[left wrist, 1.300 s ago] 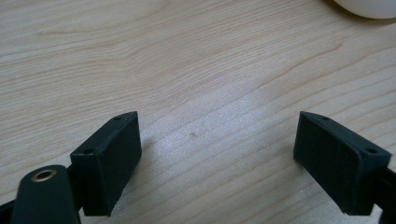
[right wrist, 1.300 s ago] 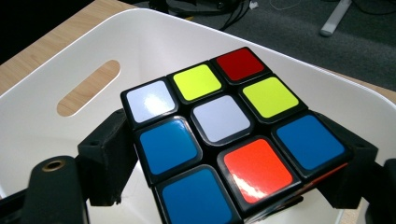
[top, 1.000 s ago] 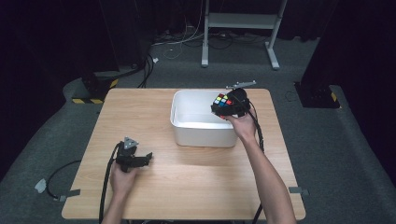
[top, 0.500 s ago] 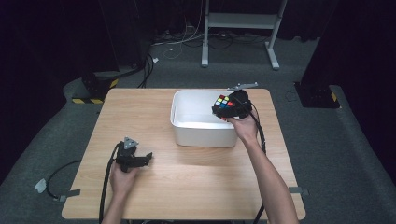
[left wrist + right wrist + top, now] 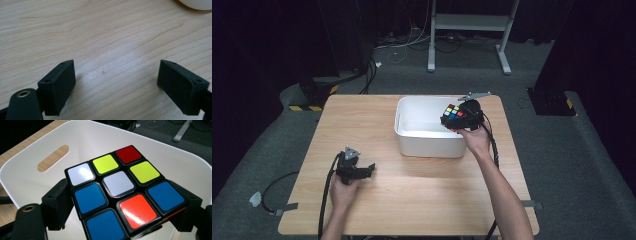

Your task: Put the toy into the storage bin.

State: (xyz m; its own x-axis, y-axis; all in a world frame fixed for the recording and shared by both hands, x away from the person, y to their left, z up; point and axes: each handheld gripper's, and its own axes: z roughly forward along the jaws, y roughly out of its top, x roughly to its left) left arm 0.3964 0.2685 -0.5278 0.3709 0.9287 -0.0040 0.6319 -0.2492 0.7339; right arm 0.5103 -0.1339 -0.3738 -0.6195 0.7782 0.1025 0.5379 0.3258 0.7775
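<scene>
A scrambled puzzle cube (image 5: 453, 114) (image 5: 122, 195) with black edges hangs over the right part of the white bin (image 5: 412, 140) (image 5: 37, 150). My right gripper (image 5: 460, 117) (image 5: 123, 216) is shut on the cube, one black jaw pressing each side. The bin's inside looks bare beneath it, with an oval handle slot in one wall. My left gripper (image 5: 362, 171) (image 5: 117, 85) rests on the wooden table (image 5: 422, 190) at the front left, jaws wide apart with only bare wood (image 5: 105, 45) between them.
Cables trail from both grippers off the table's front edge. A metal stand (image 5: 467, 30) and floor cables lie beyond the far edge. The bin's corner (image 5: 197, 3) sits ahead of the left gripper.
</scene>
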